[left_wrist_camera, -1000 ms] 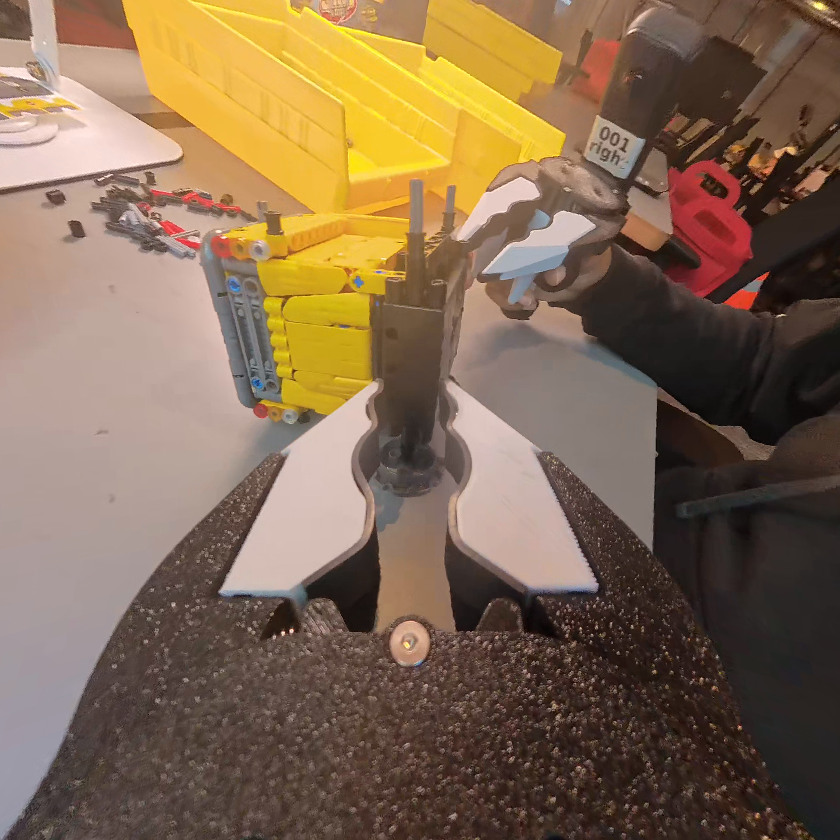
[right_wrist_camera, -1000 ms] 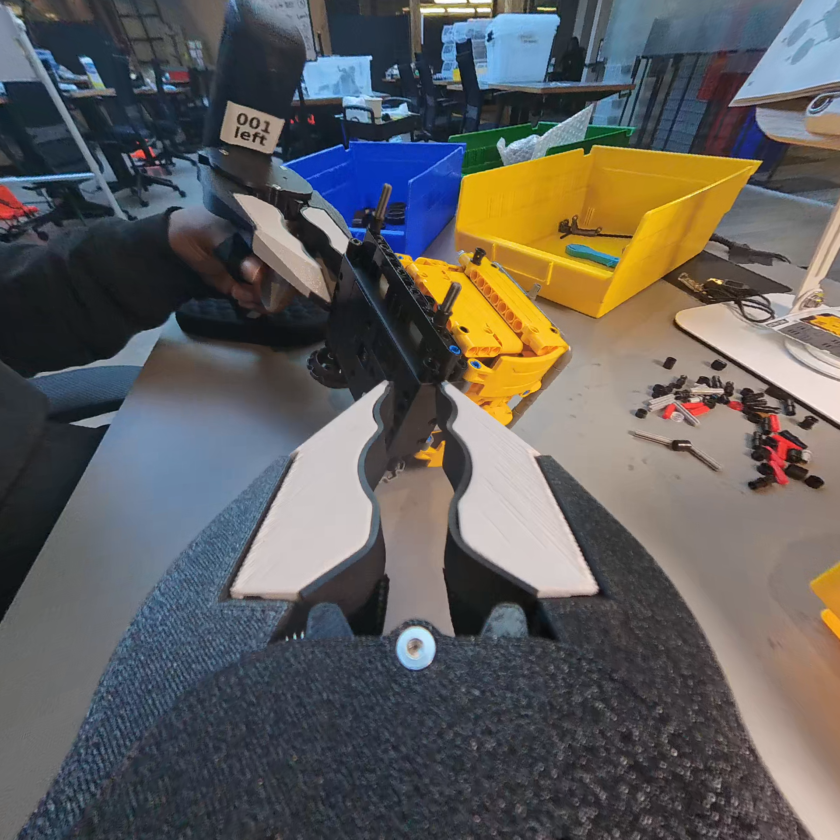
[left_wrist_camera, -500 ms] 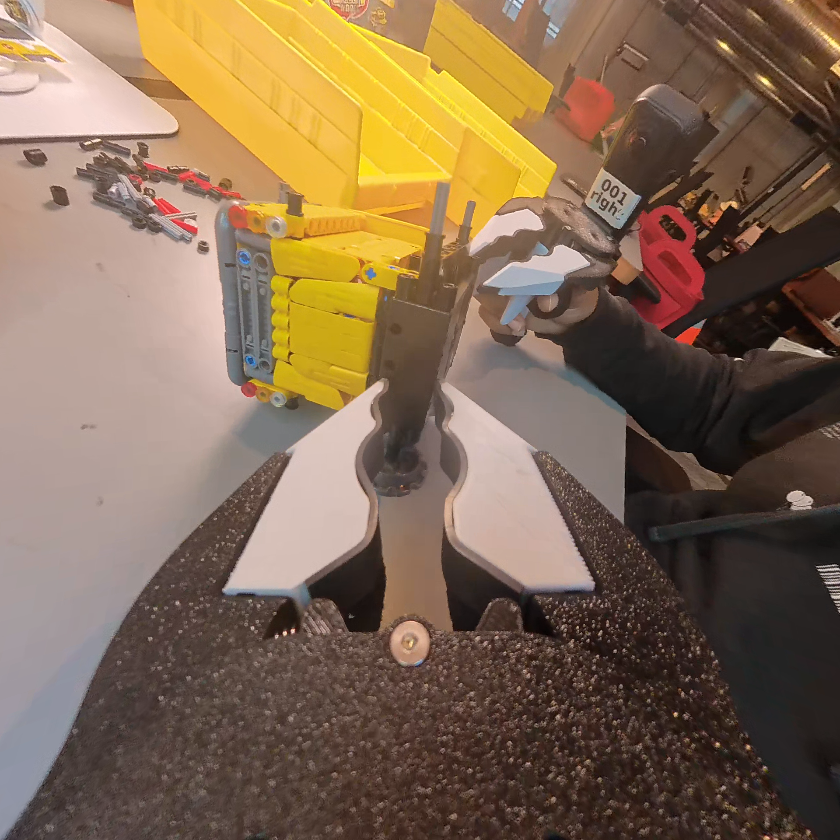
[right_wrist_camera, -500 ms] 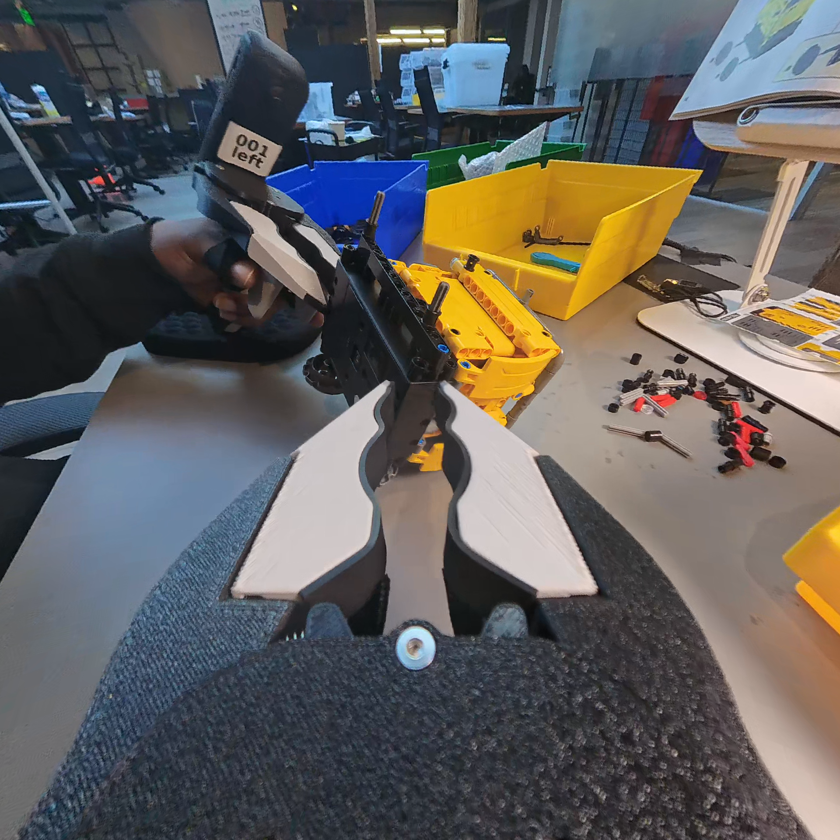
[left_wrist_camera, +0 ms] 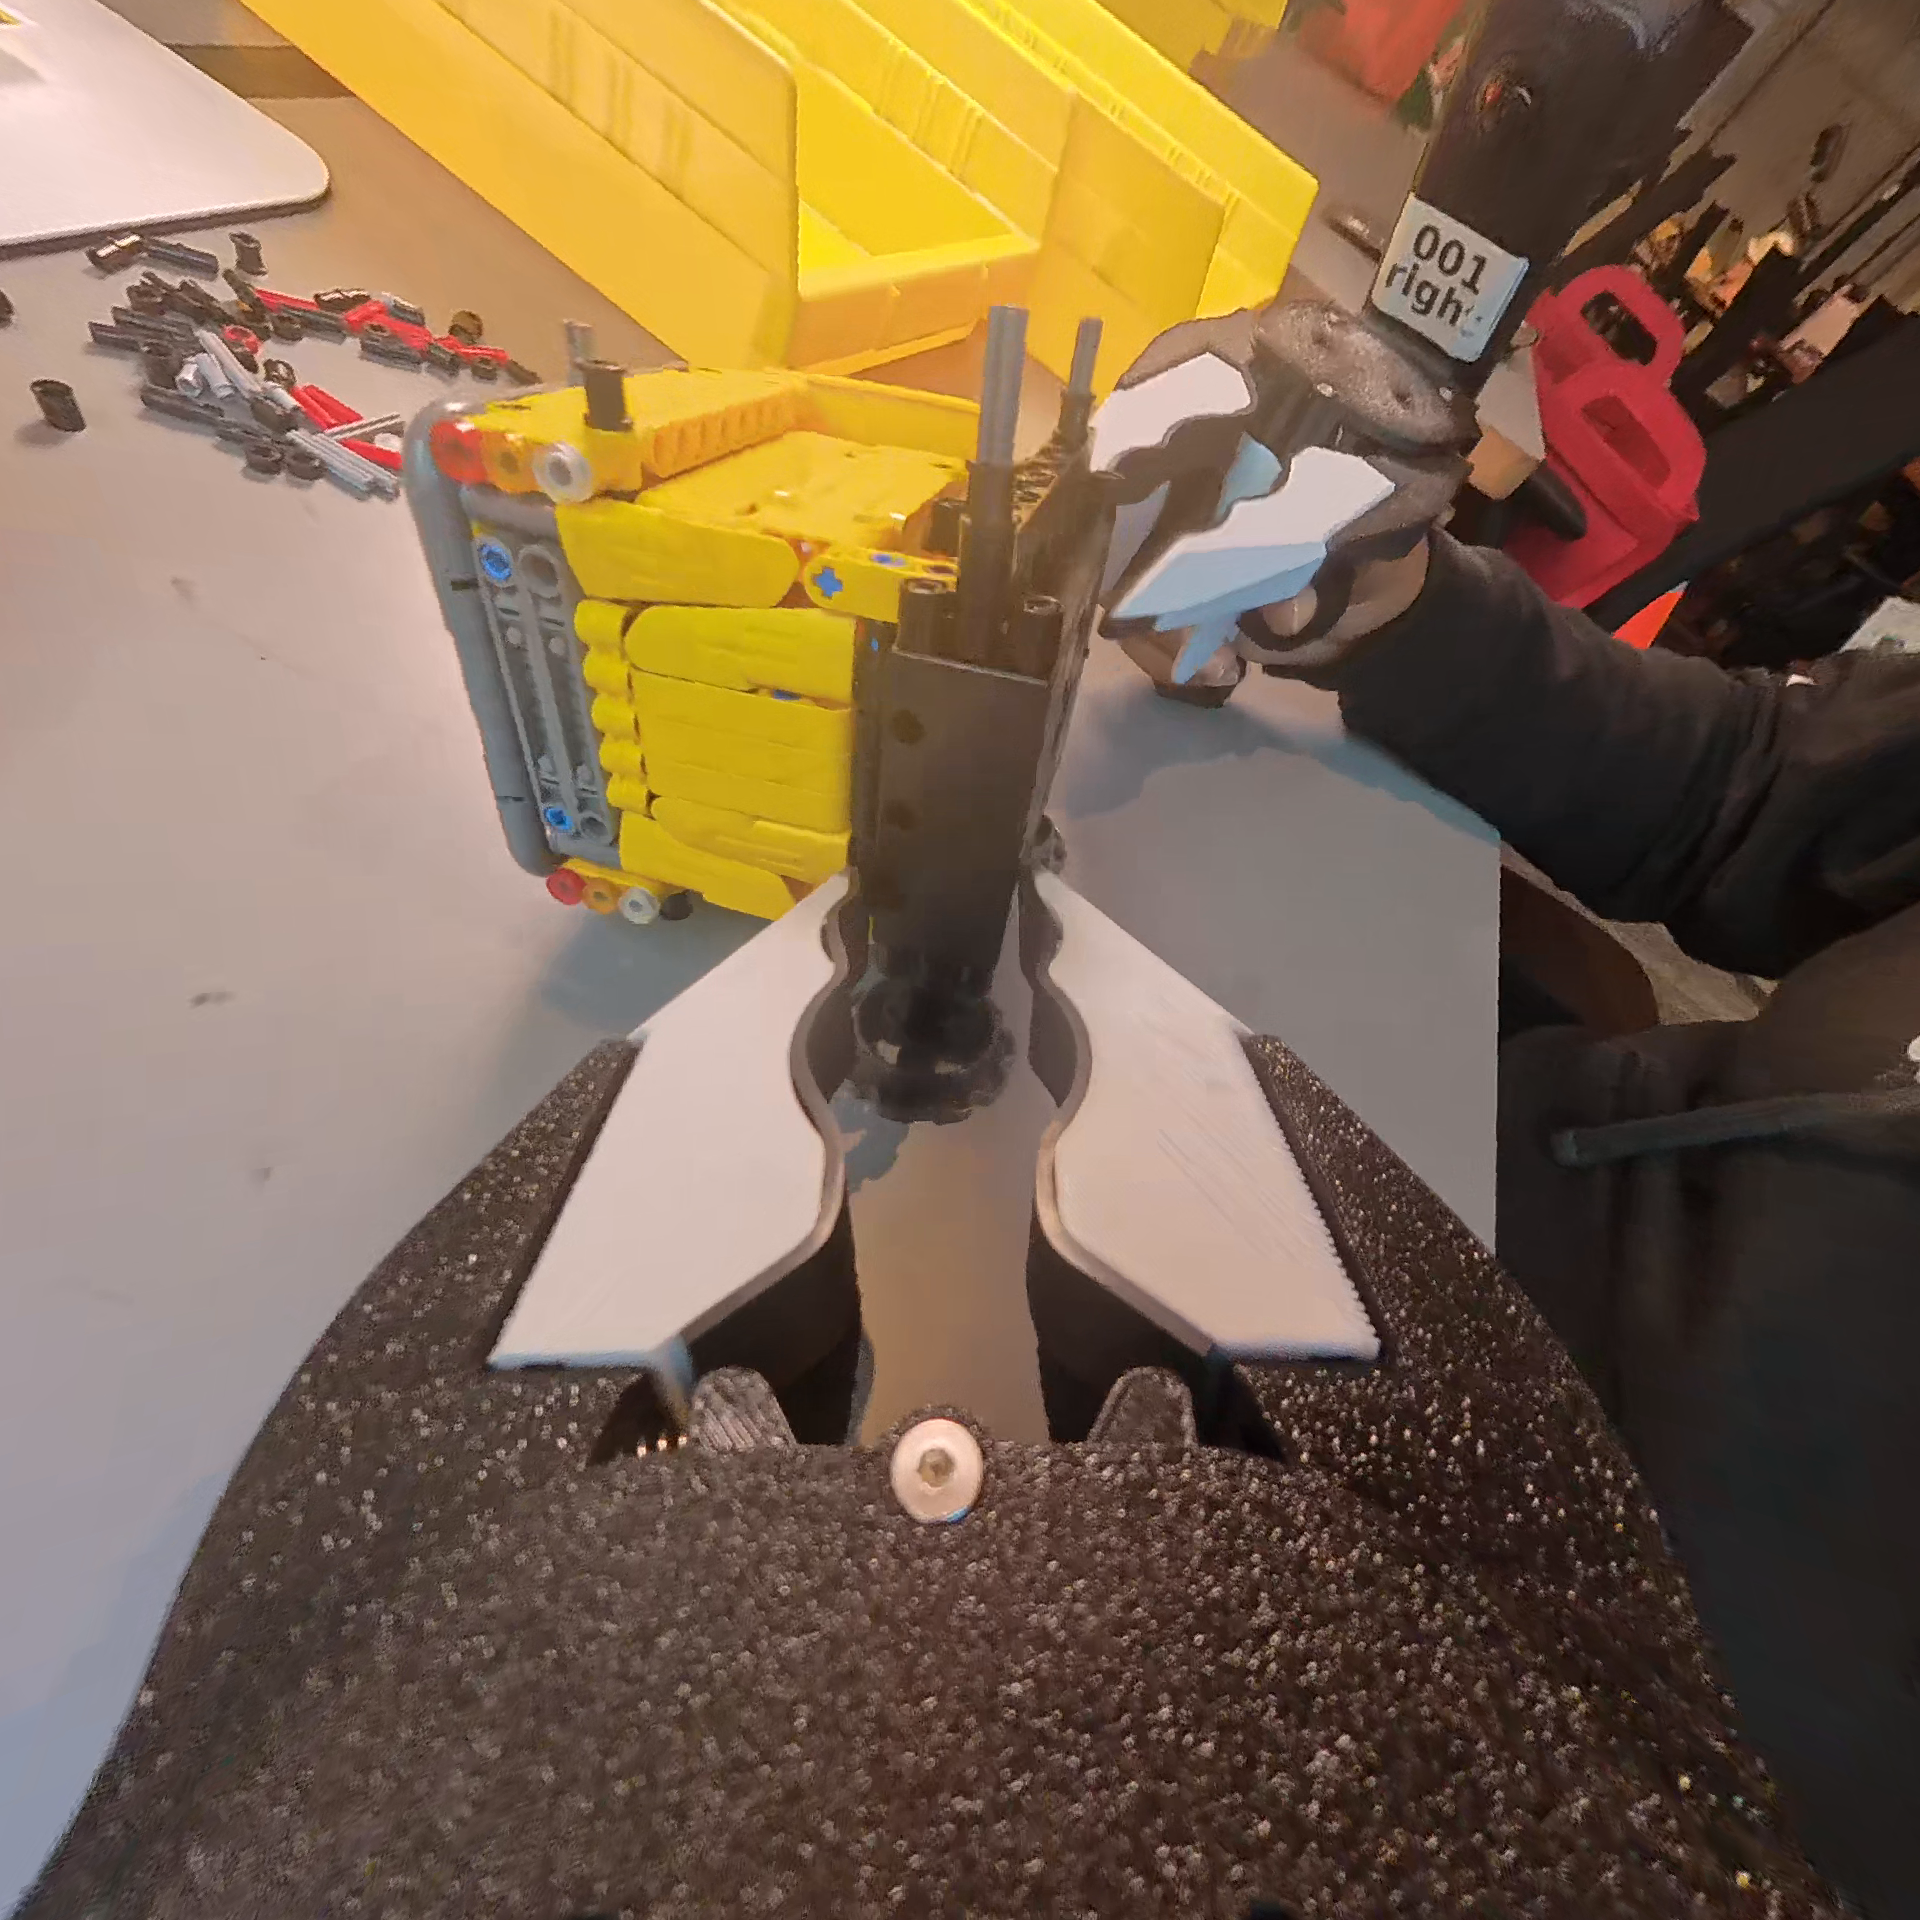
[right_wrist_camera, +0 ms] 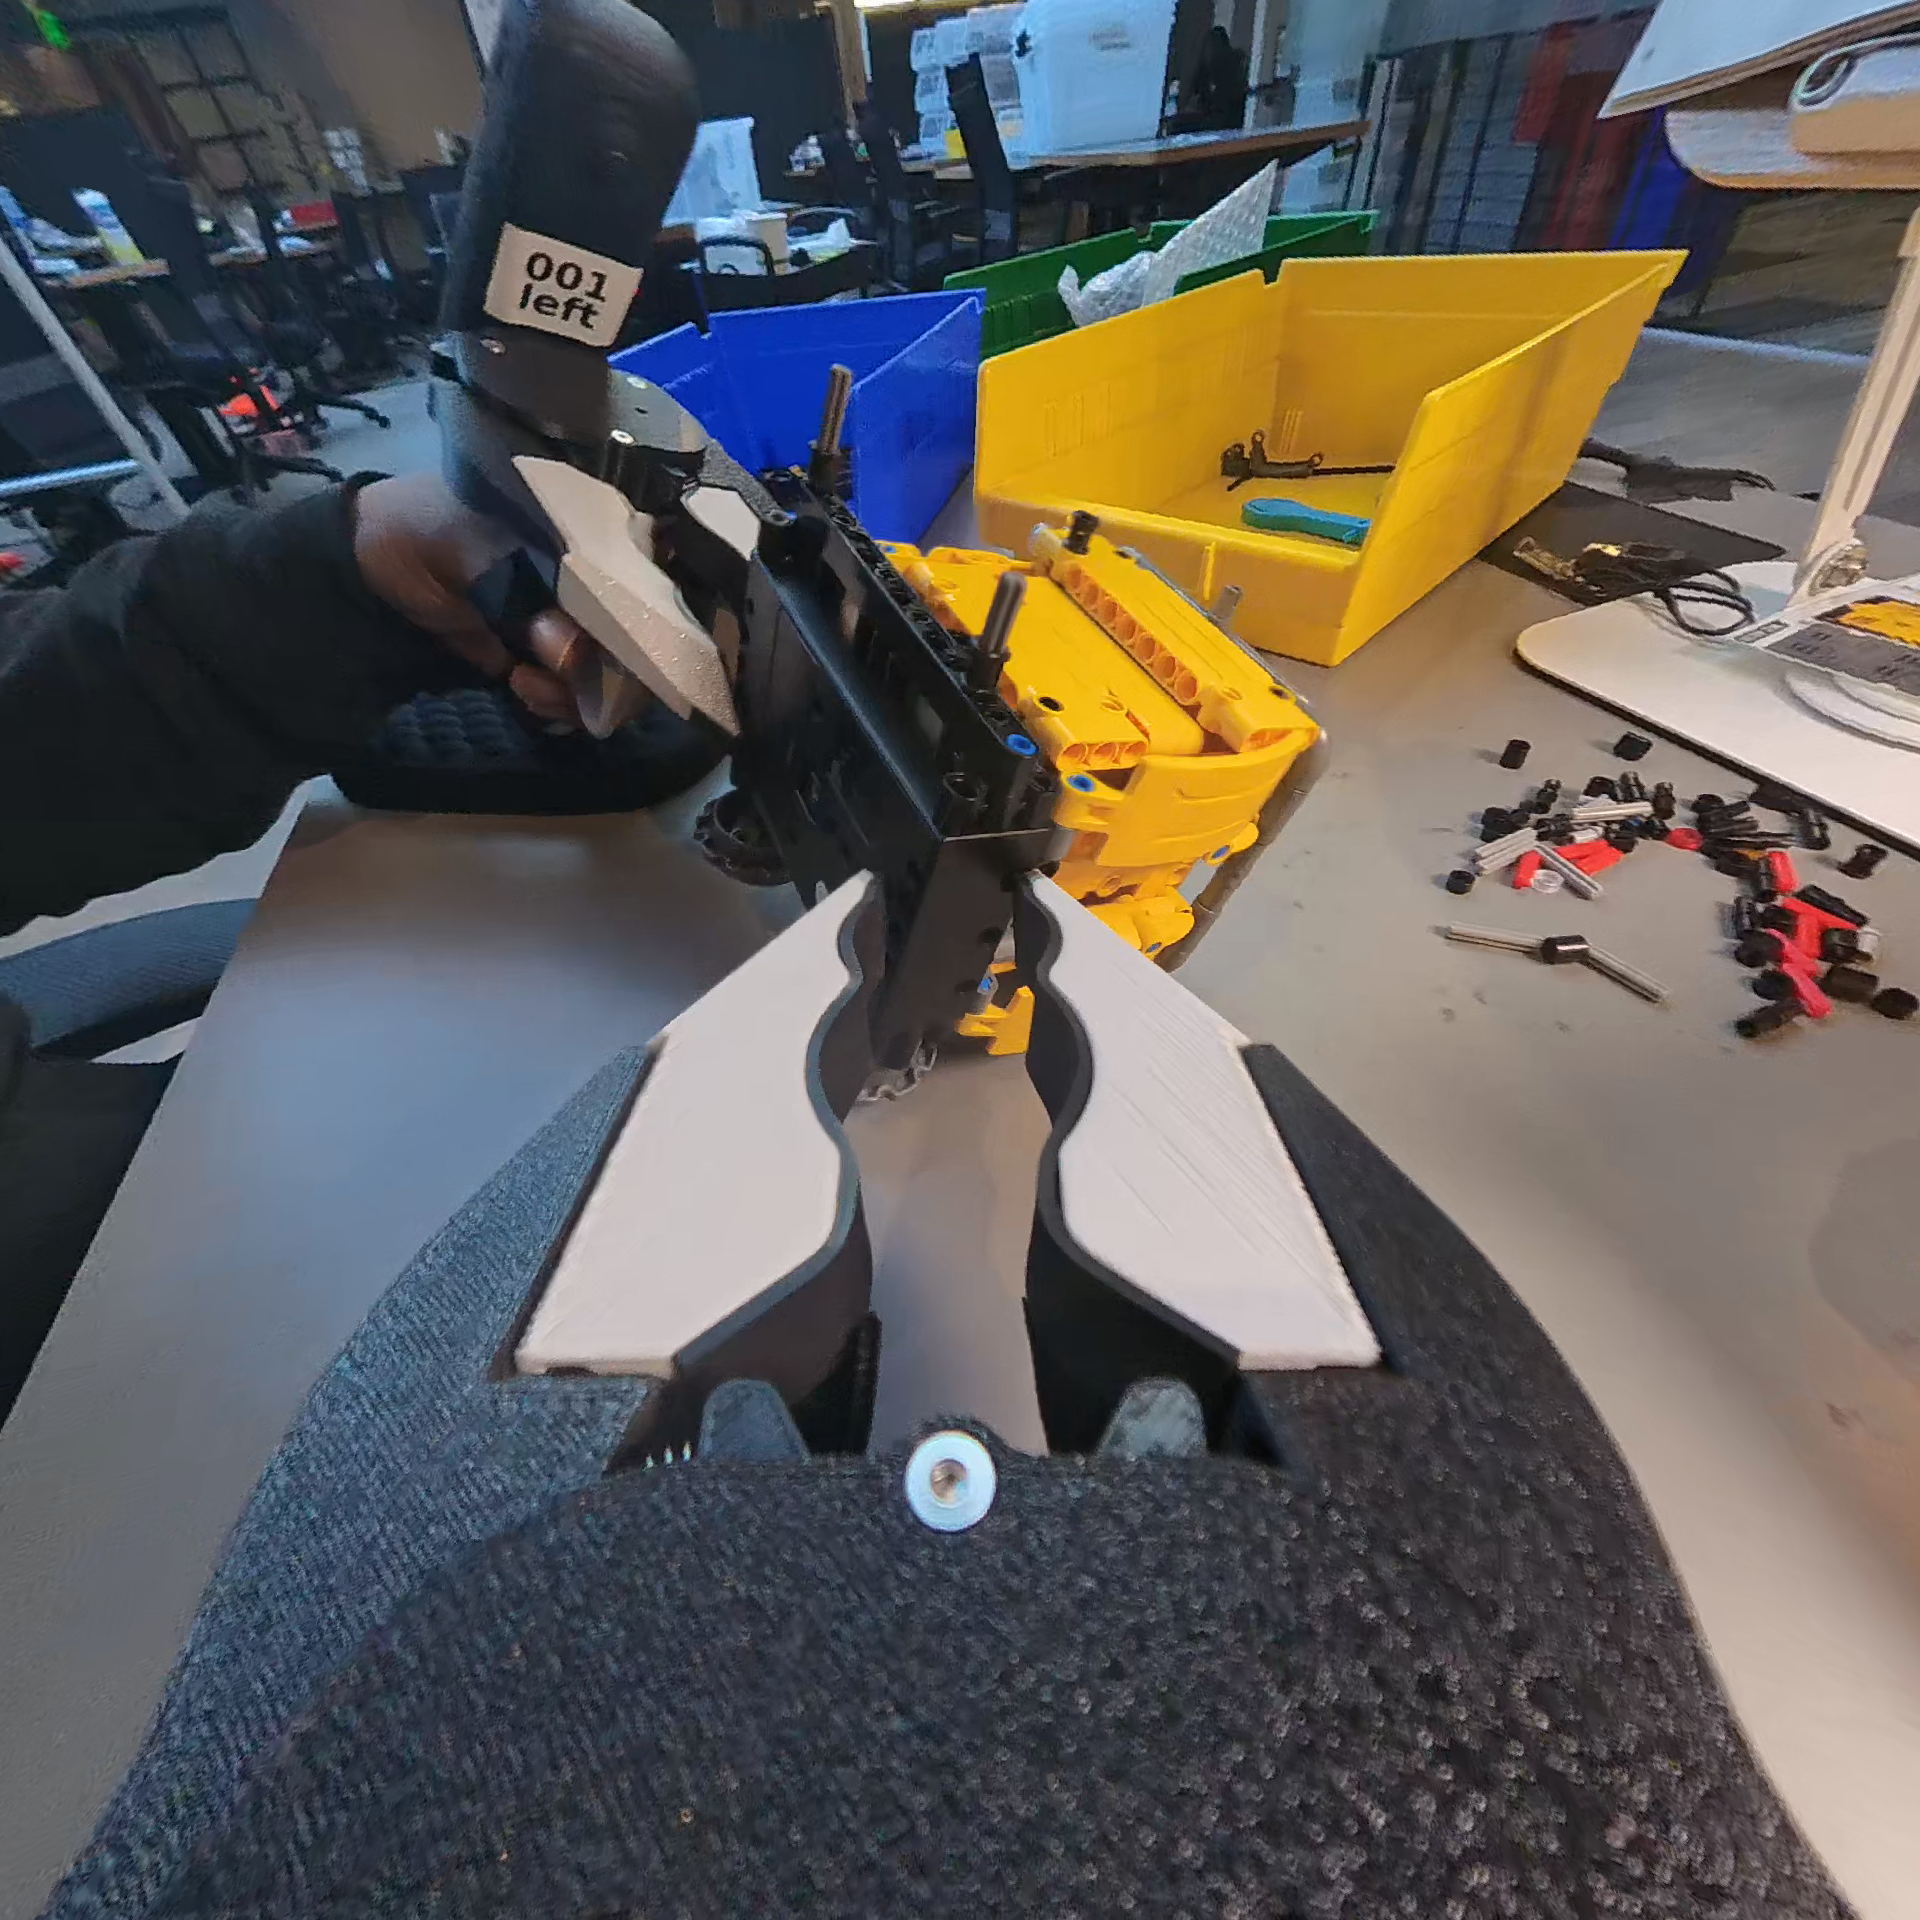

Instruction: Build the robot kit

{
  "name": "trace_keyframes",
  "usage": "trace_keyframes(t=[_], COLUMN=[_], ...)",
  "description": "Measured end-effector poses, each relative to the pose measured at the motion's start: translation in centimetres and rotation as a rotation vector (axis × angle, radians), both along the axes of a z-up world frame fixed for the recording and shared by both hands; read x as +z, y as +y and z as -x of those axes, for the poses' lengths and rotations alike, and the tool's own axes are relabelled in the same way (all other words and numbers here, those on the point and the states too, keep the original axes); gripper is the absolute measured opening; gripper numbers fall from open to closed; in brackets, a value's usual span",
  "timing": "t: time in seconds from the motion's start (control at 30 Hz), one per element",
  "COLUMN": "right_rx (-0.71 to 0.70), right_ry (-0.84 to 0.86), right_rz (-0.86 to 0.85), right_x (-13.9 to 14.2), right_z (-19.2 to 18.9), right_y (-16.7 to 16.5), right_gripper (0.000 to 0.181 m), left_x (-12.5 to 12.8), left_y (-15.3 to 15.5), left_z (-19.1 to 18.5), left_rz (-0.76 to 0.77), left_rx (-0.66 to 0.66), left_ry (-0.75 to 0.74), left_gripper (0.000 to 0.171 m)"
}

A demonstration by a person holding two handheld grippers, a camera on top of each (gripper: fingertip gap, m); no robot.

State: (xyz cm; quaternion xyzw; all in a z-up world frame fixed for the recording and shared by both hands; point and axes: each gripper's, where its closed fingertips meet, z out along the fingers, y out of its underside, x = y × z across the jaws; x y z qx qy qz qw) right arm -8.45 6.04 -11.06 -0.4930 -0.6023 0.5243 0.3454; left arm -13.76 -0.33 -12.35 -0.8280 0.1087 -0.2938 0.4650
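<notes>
A yellow and black brick-built model (left_wrist_camera: 727,665) lies on its side at the grey table (left_wrist_camera: 208,935), with thin black axles sticking up from its black frame (left_wrist_camera: 956,748). My left gripper (left_wrist_camera: 940,904) is shut on the near end of that frame, above a black gear (left_wrist_camera: 925,1060). My right gripper (right_wrist_camera: 943,904) is shut on the frame's other end (right_wrist_camera: 894,748). Each gripper shows in the other view, the right one (left_wrist_camera: 1117,535) and the left one (right_wrist_camera: 743,623), each held by a hand in a dark sleeve.
Yellow bins (left_wrist_camera: 883,156) stand behind the model; the right wrist view shows a yellow bin (right_wrist_camera: 1455,436) with small parts, a blue bin (right_wrist_camera: 914,364) and a green bin (right_wrist_camera: 1039,281). Loose black, red and grey pins (right_wrist_camera: 1714,862) lie beside a white stand base (right_wrist_camera: 1683,686). The table edge (left_wrist_camera: 1496,1039) is close. The left gripper's tips are roughly 9 centimetres from the right gripper's.
Both grippers have stayed shut on the black frame. The model and both grippers have shifted and tilted slightly together; the grips look the same.
</notes>
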Motion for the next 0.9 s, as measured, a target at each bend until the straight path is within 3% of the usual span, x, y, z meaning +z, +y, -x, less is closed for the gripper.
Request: trace_keyframes(t=[0.13,0.37,0.53,0.67,0.9], right_rx=[-0.004,-0.059,-0.107,-0.058,0.069], right_ry=[0.035,0.090,0.114,0.046,0.004], right_rz=[-0.020,-0.303,-0.487,-0.604,-0.677], right_x=[0.5,0.6,0.3,-1.8,-3.5], right_z=[-0.1,-0.8,-1.0,-1.5,-2.5], right_y=[0.2,0.8,1.6,1.1,-1.1], right_gripper=[0.021,0.021,0.019,0.019,0.021], left_x=[-0.4,-0.1,0.0,-1.2,-2.4], left_y=[0.1,1.5,2.9,3.7,2.9], left_z=[-0.4,-0.3,0.4,1.3,1.4], left_rz=[-0.022,-0.194,-0.396,-0.507,-0.575], left_rx=[-0.046,-0.088,-0.100,-0.114,-0.168], left_ry=[0.135,0.393,0.744,1.116,1.309], left_gripper=[0.024,0.025,0.025,0.025,0.025])
